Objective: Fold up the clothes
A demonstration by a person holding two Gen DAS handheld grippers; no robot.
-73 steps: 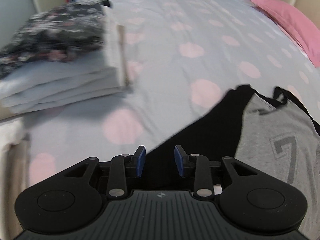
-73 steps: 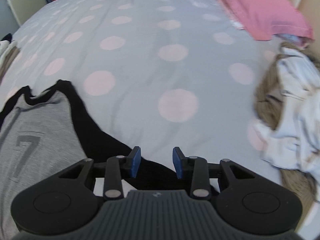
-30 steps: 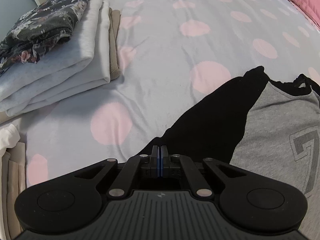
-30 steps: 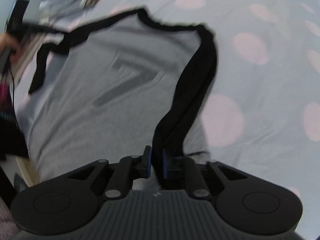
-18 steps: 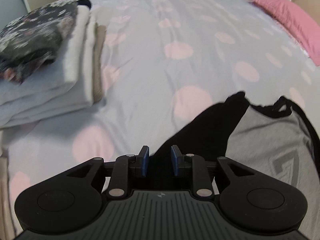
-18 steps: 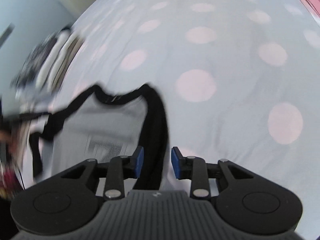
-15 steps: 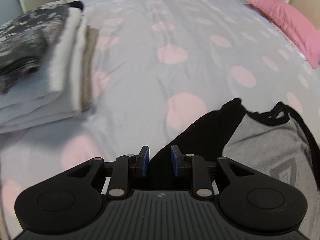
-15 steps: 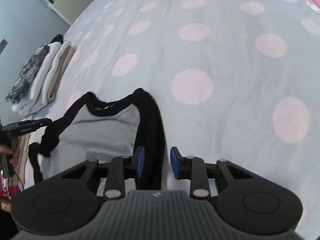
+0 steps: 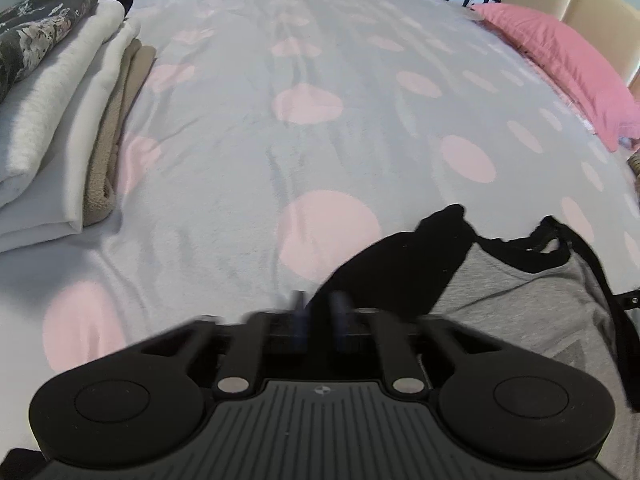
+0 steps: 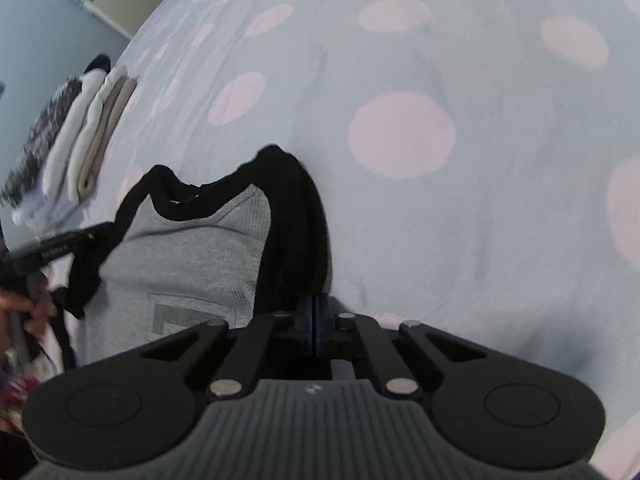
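A grey T-shirt with black sleeves and neckline lies flat on the spotted bed cover. My left gripper hangs low over the edge of one black sleeve. Its jaws are closing, blurred, with a narrow gap still showing and the sleeve edge between them. In the right wrist view the T-shirt shows its printed front. My right gripper is closing, and its pads meet on the other black sleeve. The left gripper and the hand holding it appear at that view's left edge.
A stack of folded clothes lies at the left of the bed, with a dark floral piece on top; the stack also shows in the right wrist view. A pink pillow lies at the far right by a cream headboard.
Both grippers' jaws stood apart half a second ago. The right pair has come together on the black sleeve and the view has rolled. The left pair has narrowed and shows motion blur.
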